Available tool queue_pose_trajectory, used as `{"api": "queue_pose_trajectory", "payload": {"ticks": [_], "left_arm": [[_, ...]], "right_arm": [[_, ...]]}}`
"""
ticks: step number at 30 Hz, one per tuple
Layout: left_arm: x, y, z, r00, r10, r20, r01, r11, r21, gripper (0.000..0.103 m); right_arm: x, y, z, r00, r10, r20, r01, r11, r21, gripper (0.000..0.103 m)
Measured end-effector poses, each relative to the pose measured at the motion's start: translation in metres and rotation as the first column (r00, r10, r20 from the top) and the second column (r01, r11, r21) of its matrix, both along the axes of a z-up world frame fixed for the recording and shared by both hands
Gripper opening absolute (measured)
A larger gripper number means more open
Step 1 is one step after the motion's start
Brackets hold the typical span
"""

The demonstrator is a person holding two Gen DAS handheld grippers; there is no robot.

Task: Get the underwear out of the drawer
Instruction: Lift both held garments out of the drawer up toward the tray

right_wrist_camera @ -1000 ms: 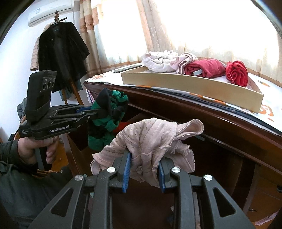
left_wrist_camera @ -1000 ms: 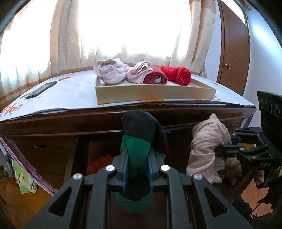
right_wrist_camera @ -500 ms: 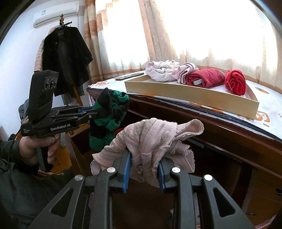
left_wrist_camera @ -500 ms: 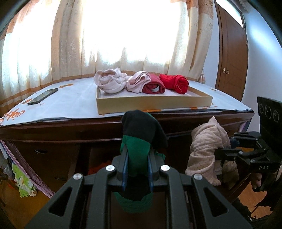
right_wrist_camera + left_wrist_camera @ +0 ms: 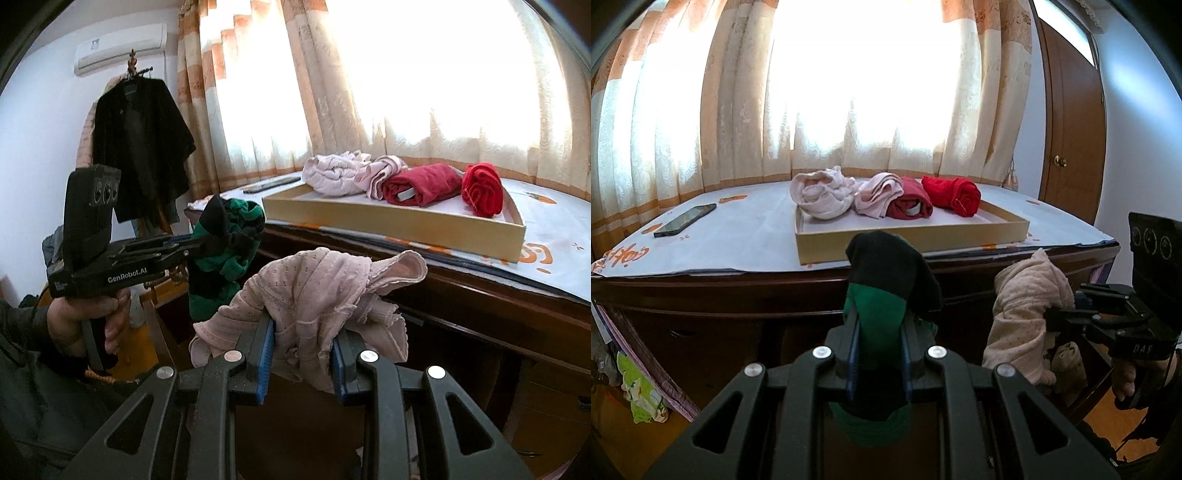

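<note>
My left gripper (image 5: 879, 332) is shut on green and black striped underwear (image 5: 890, 280), held up in front of the dark wooden dresser (image 5: 738, 295). It also shows in the right wrist view (image 5: 225, 251). My right gripper (image 5: 303, 336) is shut on pale pink dotted underwear (image 5: 317, 284), which also shows in the left wrist view (image 5: 1027, 306), level with the dresser top. The drawer is hidden below both grippers.
A shallow cardboard tray (image 5: 912, 240) on the dresser top holds pale pink (image 5: 823, 192), light pink (image 5: 879, 194), dark red (image 5: 910, 203) and bright red (image 5: 955, 194) rolled garments. A phone (image 5: 685, 219) lies to its left. A black coat (image 5: 142, 144) hangs left. A wooden door (image 5: 1071, 147) stands right.
Both grippers have risen with their garments, from below the dresser edge to about level with its top. The grips have not changed.
</note>
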State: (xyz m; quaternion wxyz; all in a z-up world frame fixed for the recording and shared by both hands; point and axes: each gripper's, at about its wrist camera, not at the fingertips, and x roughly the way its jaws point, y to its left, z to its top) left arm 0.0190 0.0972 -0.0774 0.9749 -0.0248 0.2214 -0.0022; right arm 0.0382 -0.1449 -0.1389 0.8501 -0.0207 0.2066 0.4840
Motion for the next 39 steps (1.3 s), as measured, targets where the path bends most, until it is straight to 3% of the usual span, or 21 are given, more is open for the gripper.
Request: {"api": "queue_pose_trajectory", "payload": {"ticks": [39], "left_arm": [[-0.014, -0.017, 0.037, 0.990, -0.030, 0.140, 0.023, 0.999, 0.046, 0.016]], "right_arm": [[-0.001, -0.032, 0.012, 0.997, -0.041, 0.059, 0.028, 0.977, 0.210, 0.029]]}}
